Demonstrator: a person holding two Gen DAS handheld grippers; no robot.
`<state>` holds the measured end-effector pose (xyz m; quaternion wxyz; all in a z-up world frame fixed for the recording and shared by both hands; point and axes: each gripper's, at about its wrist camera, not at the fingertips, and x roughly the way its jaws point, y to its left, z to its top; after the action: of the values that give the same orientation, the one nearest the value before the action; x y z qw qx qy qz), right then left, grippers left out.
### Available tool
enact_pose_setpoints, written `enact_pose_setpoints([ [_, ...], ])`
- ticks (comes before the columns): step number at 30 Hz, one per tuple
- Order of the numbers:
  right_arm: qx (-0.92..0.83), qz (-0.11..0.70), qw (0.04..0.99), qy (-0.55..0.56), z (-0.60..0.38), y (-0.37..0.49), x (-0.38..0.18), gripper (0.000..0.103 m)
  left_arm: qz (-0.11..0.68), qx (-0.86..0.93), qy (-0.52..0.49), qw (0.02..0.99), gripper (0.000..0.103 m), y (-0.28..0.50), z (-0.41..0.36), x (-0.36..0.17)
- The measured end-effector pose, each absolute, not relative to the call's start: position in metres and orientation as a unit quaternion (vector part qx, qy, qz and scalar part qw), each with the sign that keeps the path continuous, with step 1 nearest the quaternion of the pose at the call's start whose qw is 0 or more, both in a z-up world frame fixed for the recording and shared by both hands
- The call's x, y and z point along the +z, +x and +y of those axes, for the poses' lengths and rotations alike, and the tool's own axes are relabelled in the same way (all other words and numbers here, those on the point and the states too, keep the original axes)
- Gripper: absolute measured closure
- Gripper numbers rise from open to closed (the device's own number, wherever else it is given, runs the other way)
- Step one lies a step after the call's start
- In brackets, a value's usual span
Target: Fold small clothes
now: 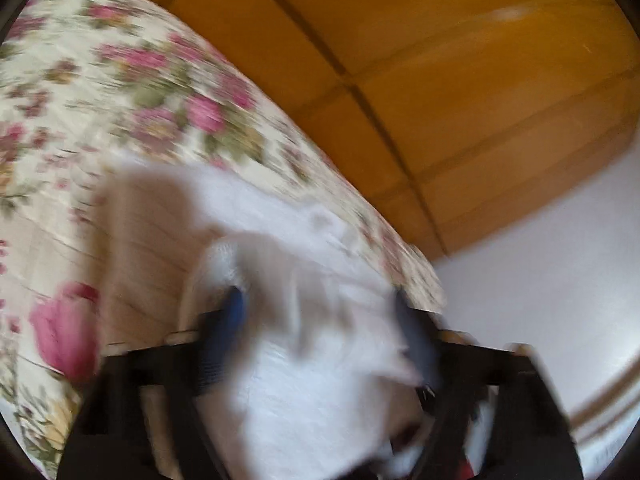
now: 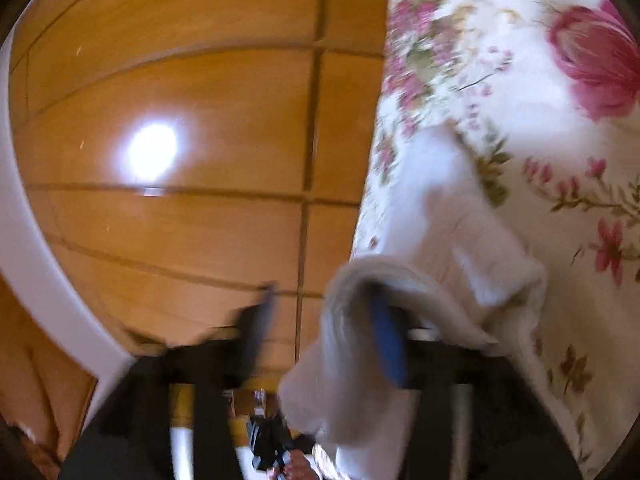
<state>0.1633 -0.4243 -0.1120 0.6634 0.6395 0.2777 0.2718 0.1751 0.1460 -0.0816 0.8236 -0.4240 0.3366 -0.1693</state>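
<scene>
A small white garment [image 1: 304,360] lies on the floral bedspread [image 1: 120,80] near its edge. My left gripper [image 1: 320,306] is open, its two fingers set wide apart with the white cloth lying between them, and neither pad presses on it. In the right wrist view the same white garment [image 2: 460,220] hangs over the edge of the bedspread [image 2: 520,80]. My right gripper [image 2: 324,308] is open too. A fold of the cloth is draped over its blue right finger [image 2: 386,344], while the dark left finger [image 2: 260,316] is bare. Both views are blurred.
An orange wooden panelled surface [image 1: 440,60] runs beside the bed and fills the left of the right wrist view [image 2: 180,80], with a bright glare spot [image 2: 152,152] on it. A white surface [image 1: 540,260] meets it at the lower right. A white band [image 2: 32,220] curves down the left.
</scene>
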Motion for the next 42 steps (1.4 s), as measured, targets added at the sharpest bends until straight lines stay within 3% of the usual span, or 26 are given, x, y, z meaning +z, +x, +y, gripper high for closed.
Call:
enact_pose_setpoints([
  [2,0.267,0.273,0.664,0.643,-0.429,0.160,-0.112,0.036,0.325,-0.161,-0.457,0.812,0.021,0.173,0.157,-0.091],
  [5,0.253,0.286,0.708,0.594,-0.435,0.148,-0.096,0.023,0.317,-0.136,-0.442,0.828,0.021,0.160,0.167,-0.094],
  [10,0.209,0.316,0.794,0.476,-0.427,0.135,-0.068,0.021,0.332,-0.098,-0.343,0.873,0.021,0.154,0.156,-0.092],
  [14,0.157,0.377,0.865,0.292,-0.384,0.152,-0.044,0.021,0.344,-0.099,-0.310,0.881,0.021,0.170,0.142,-0.088],
  [22,0.111,0.403,0.904,0.093,-0.327,0.192,-0.040,0.023,0.395,-0.092,-0.236,0.883,0.025,0.203,0.117,-0.090],
  [23,0.100,0.409,0.903,0.081,-0.324,0.201,-0.044,0.026,0.399,-0.092,-0.228,0.883,0.034,0.205,0.114,-0.091],
  [24,0.095,0.418,0.900,0.076,-0.322,0.208,-0.050,0.037,0.406,-0.086,-0.216,0.884,0.039,0.207,0.110,-0.093],
  [25,0.097,0.429,0.895,0.079,-0.322,0.215,-0.056,0.047,0.410,-0.082,-0.210,0.884,0.054,0.210,0.108,-0.094],
  [26,0.106,0.442,0.887,0.083,-0.320,0.218,-0.062,0.071,0.416,-0.083,-0.204,0.882,0.069,0.210,0.106,-0.096],
  [28,0.117,0.447,0.884,0.075,-0.316,0.218,-0.062,0.094,0.422,-0.084,-0.195,0.882,0.087,0.211,0.104,-0.099],
  [37,0.062,0.373,0.917,0.128,-0.340,0.226,-0.026,0.097,0.318,-0.033,-0.223,0.921,0.098,0.205,0.123,-0.061],
  [42,0.027,0.400,0.906,0.134,-0.339,0.247,-0.063,0.092,0.364,0.008,-0.182,0.913,0.096,0.228,0.117,-0.096],
])
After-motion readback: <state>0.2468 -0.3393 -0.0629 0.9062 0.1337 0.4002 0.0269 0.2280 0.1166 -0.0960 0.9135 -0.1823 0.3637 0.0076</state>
